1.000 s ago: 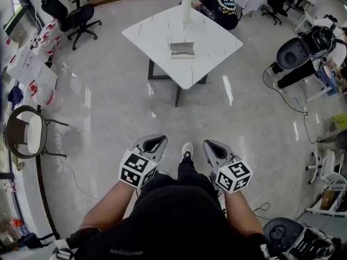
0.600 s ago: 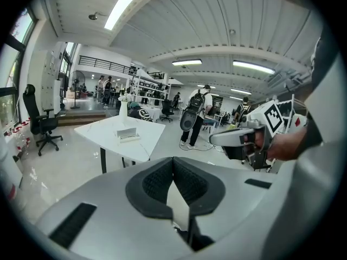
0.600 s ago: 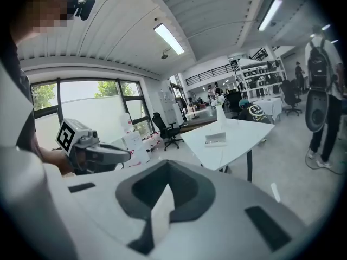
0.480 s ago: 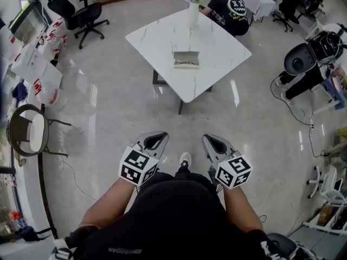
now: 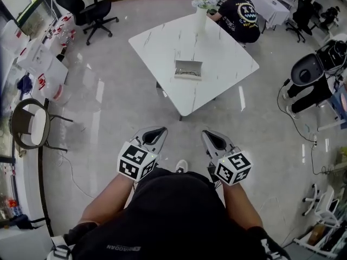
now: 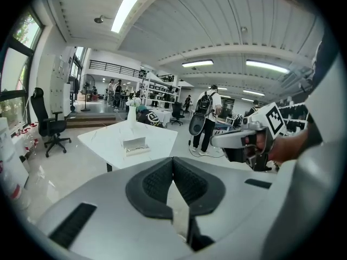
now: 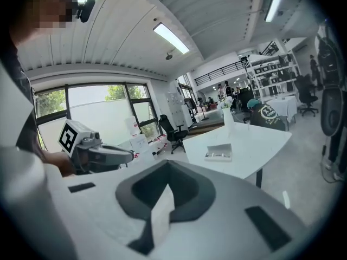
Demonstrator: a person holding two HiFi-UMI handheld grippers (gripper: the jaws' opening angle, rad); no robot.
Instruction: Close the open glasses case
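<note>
Black top (image 5: 176,215), white shoe (image 5: 181,166), grey left claw (image 5: 162,129) and right claw (image 5: 205,134).

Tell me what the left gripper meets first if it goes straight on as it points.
Probably the table, near its right corner; only bare floor lies between. The left gripper is far off, so depth is unsure; the case sits further in.

I hold my left gripper (image 5: 153,137) and right gripper (image 5: 213,141) side by side, low in front of my waist, tips pointing forward. Both pairs of jaws are pressed together with nothing between them. My forearms (image 5: 105,202) angle inward.
</note>
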